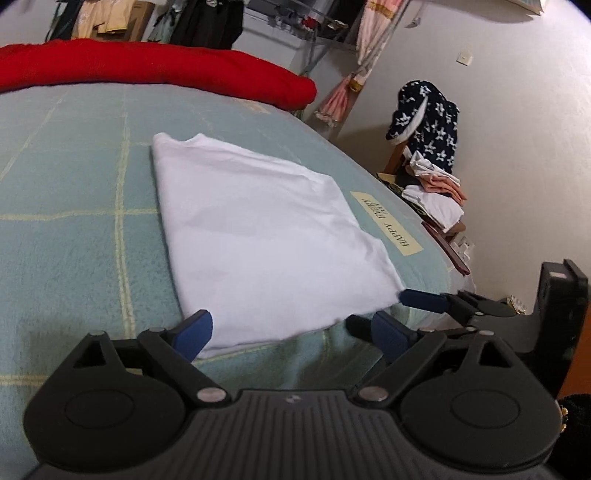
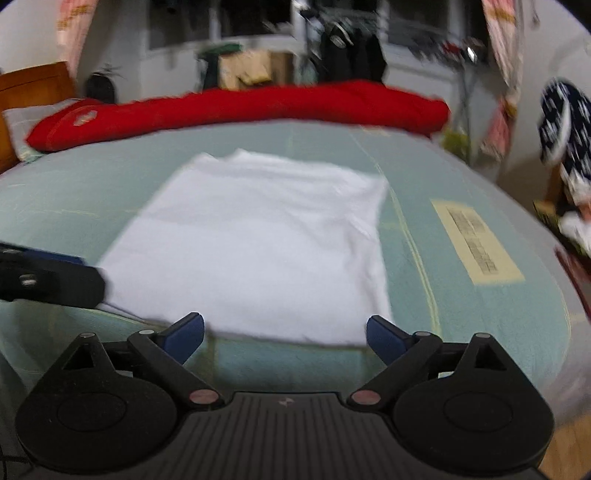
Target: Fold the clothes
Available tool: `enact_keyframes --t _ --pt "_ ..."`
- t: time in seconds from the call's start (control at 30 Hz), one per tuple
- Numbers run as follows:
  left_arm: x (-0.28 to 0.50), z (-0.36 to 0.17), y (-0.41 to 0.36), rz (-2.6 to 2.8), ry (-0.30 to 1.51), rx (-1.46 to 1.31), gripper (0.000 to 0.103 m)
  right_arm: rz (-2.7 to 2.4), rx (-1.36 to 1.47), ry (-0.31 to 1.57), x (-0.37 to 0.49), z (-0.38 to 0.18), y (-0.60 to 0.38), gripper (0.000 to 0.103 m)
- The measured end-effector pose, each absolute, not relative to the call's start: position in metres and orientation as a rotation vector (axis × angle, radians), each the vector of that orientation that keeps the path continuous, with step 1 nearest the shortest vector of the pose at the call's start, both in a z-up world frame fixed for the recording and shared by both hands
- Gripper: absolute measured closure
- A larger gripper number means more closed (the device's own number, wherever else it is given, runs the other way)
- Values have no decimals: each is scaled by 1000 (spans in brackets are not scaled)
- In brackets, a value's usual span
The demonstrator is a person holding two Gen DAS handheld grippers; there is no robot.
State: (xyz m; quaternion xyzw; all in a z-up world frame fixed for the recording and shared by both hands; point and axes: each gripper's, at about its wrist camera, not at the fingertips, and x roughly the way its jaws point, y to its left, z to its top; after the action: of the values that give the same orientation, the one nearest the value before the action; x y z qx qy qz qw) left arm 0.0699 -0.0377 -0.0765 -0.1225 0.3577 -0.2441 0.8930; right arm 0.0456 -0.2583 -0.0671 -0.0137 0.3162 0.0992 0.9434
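The bed is the biggest thing here, covered with a pale green blanket that has thin yellowish lines. All other places are given from this bed. Along its far edge lies a long red quilt, rolled into a thick band. Beyond the far side of the bed, clothes hang on a rack, and on the wall side of the bed a dark blue garment with white stars hangs over a small pile of folded clothes. In the middle of the bed, nearer to its close edge, lies the white garment, folded into a flat rectangle and resting on the blanket. Just beside it, toward the wall side, a pale yellow label with dark letters is on the blanket. The left gripper is at the near edge of the white garment; its jaws stand wide, with the near hem lying between them, and the pads do not press on the cloth. The right gripper is also at the near hem, close to the garment's corner, and its jaws are spread wide with nothing clamped. The right wrist view is blurred.
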Motion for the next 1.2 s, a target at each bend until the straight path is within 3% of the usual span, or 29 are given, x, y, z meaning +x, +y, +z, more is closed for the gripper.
enact_keyframes --t 0.37,1.2 --pt "65 -63 -21 -474 688 -295 10 289 84 595 86 -40 -272 4" --pt "113 -61 -13 -412 726 -308 10 327 224 679 142 -45 -295 1"
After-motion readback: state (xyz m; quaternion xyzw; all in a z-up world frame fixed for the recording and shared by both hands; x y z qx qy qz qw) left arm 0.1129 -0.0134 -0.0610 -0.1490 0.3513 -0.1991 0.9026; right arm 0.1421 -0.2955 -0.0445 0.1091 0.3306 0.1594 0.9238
